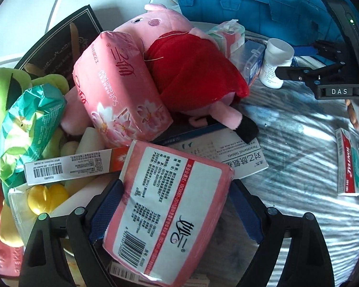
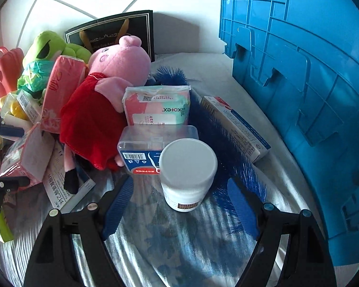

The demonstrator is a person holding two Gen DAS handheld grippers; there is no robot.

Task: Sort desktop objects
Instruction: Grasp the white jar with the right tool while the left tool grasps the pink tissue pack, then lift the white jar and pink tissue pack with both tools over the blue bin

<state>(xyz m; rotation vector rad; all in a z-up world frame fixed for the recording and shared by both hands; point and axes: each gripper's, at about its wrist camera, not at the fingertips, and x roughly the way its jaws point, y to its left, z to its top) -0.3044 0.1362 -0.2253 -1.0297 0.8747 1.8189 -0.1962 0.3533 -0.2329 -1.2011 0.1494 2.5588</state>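
My left gripper (image 1: pixel 173 212) is shut on a pink tissue pack (image 1: pixel 170 208) and holds it over a pile of clutter. The pile holds a pink pig plush in a red dress (image 1: pixel 179 55), a second pink tissue pack (image 1: pixel 117 83), a paracetamol box (image 1: pixel 237 153) and a green packet (image 1: pixel 28 124). My right gripper (image 2: pixel 179 205) is open, its fingers on either side of a white bottle (image 2: pixel 187 169) that stands on the cloth. The bottle also shows in the left wrist view (image 1: pixel 276 62), next to the right gripper (image 1: pixel 296 71).
A blue crate (image 2: pixel 311 83) stands at the right. A clear plastic box (image 2: pixel 153 148), a Kotex pack (image 2: pixel 158 107), a blue brush (image 2: pixel 217 141) and a long box (image 2: pixel 237 126) lie behind the bottle. A toothpaste box (image 1: pixel 349 162) lies on the cloth. A green frog plush (image 2: pixel 50 45) and a black bag (image 2: pixel 122 31) are at the back.
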